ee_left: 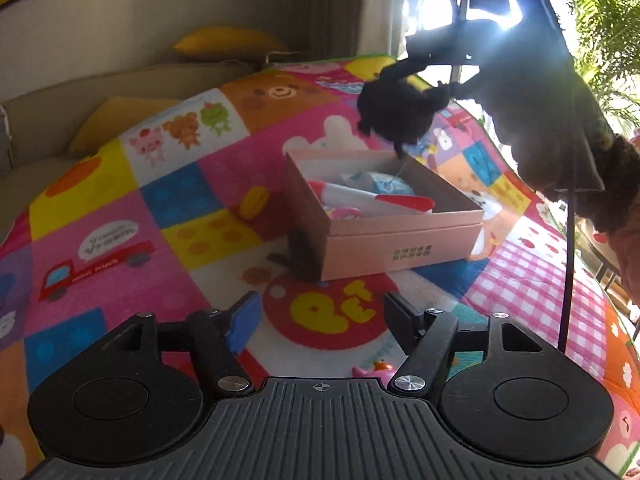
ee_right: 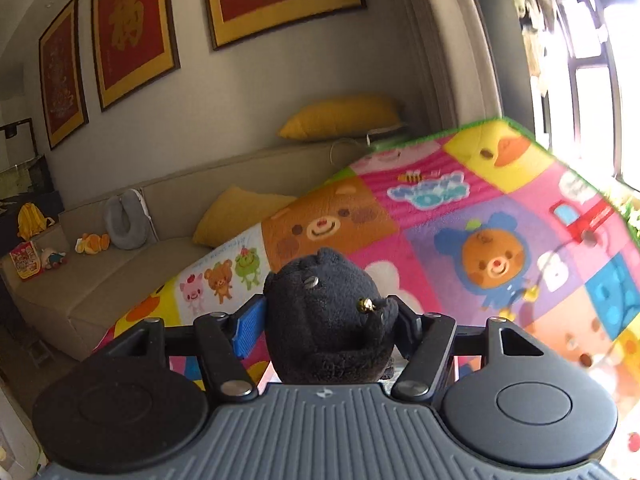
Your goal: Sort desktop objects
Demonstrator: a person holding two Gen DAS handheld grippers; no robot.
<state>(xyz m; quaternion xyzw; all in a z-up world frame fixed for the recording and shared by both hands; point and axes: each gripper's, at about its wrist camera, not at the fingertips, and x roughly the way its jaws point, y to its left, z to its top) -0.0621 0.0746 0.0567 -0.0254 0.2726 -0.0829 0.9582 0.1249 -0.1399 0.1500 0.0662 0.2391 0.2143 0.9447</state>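
Plush toy (ee_right: 326,316), black, soft & light, is sitting mid-frame squeezed betw right gripper (ee_right: 328,320) fingers, hanging over pink box (ee_left: 384,216) at upper center in left view, w/ left gripper (ee_left: 320,320) gaping wide, empty; body-center grip is looking best.

1. The black plush toy (ee_right: 328,316) hides its lower half behind the right gripper (ee_right: 326,322) body at the right wrist frame's bottom centre.
2. The pink box (ee_left: 400,240) contents blur together, centre of the left wrist view; its wall print is unreadable.
3. A small pink object (ee_left: 374,370) shows only partly above the left gripper (ee_left: 320,320) body, lower centre.
4. The window (ee_left: 480,0), upper right, is blown out white.
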